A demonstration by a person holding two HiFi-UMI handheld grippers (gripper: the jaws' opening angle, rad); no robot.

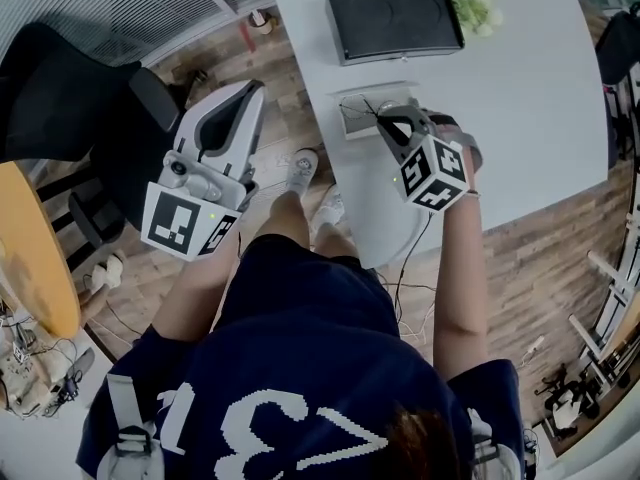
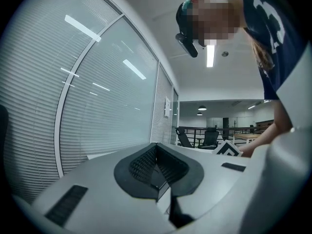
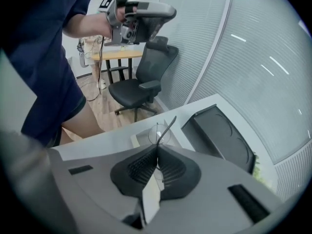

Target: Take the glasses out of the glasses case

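The thin-framed glasses (image 3: 159, 132) are pinched in my right gripper (image 3: 157, 149), which is shut on them; one lens and a raised temple show just past the jaw tips. In the head view the right gripper (image 1: 386, 118) hovers over a small grey pad (image 1: 352, 116) near the table's front edge, with the glasses (image 1: 372, 108) at its tips. The black glasses case (image 1: 395, 23) lies flat farther back, also seen as the dark case (image 3: 220, 136). My left gripper (image 1: 248, 96) is held off the table's left side above the floor, shut and empty, its jaws (image 2: 156, 149) aimed at a glass wall.
The white table (image 1: 530, 118) has green and white flowers (image 1: 472, 4) at its back. A black office chair (image 1: 70, 108) and a yellow round table (image 1: 35, 253) stand to the left on the wooden floor. Cables hang under the table's front edge.
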